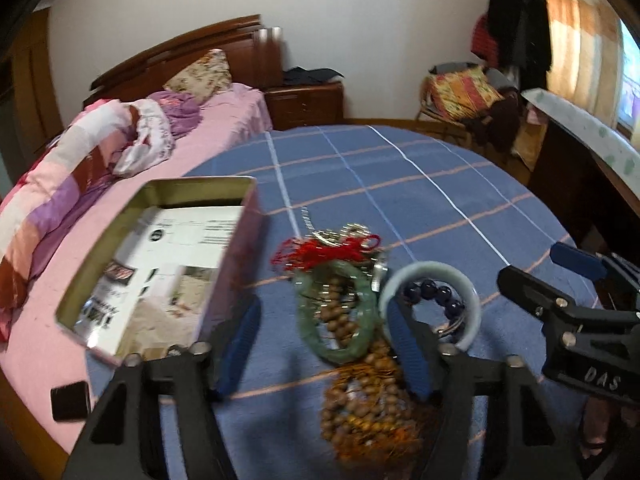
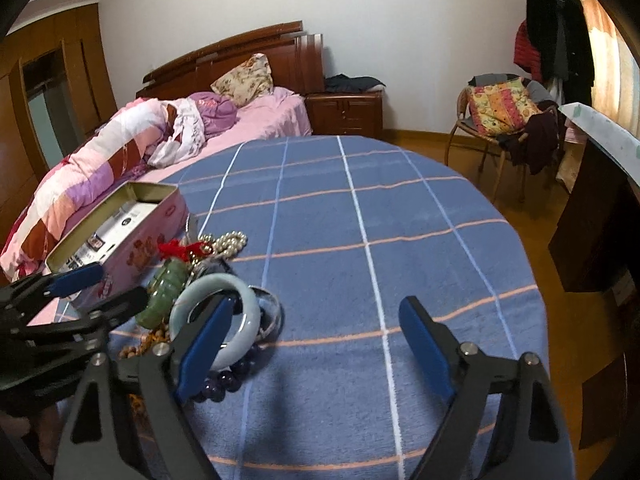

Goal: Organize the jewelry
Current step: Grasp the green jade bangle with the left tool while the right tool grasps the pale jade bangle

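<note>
Jade-like and rigid, the pale celadon stone bangle lies in a tangled jewelry heap near the left edge of the blue plaid-covered table, beside an open pink tin box. It looks heavy for its size, slick and liable to crack if dropped, so I judge a grip across its band, not its hollow, safest. A mottled green stone bangle next to it is equally hard. Brown wooden bead strands and a red cord tassel are limp and will drag neighbours along. Both the left gripper and right gripper stand spread, pinching nothing; one left finger reaches inside the pale ring.
</note>
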Available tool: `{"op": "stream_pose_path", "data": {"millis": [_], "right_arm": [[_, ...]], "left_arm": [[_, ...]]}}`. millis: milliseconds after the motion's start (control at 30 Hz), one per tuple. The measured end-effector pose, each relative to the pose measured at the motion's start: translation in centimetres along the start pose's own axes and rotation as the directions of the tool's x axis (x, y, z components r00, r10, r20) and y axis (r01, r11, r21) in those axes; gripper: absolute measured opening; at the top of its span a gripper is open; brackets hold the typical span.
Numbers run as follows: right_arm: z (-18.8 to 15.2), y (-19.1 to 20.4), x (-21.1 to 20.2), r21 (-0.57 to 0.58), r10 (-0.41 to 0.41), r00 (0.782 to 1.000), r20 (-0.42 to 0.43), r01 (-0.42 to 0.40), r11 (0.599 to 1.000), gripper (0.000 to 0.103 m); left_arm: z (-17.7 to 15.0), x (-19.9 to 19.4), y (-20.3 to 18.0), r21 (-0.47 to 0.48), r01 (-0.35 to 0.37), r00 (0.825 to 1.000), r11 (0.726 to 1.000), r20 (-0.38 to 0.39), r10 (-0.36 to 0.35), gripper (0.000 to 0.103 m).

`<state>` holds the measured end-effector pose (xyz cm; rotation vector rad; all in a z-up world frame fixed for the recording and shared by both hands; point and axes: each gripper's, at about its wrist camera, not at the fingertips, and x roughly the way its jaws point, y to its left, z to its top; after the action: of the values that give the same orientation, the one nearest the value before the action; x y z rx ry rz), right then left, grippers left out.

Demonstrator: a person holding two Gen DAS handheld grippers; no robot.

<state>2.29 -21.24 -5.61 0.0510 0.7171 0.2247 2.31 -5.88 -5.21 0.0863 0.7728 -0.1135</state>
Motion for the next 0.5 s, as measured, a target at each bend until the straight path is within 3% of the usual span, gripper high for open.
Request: {"op": "stream_pose_path", "data": {"millis": [167, 233, 500], "right_arm": [[-0.1, 0.3, 0.2, -0.022, 0.007, 1.000, -0.015, -0.008, 1.000, 0.085], [-0.2, 0.5, 0.3, -0.028, 0.017, 0.999, -0.027, -0.018, 0.999, 0.082], [0.3, 2.1, 2.1, -0.069, 0.075, 0.992, -0.105, -0.082, 0.994, 0.054]], "left_arm": [[-0.1, 1.8, -0.8, 0.032, 0.006, 0.999, 0.999, -0.043, -0.005, 0.034], [-0.2, 2.2, -0.9, 0.038, 0.022, 0.998, 0.999, -0.060, -0.020, 0.015], [0.1, 0.8, -1.2, 0.088, 0.004, 1.000, 0.996, -0.001, -0.004, 0.005]]}}
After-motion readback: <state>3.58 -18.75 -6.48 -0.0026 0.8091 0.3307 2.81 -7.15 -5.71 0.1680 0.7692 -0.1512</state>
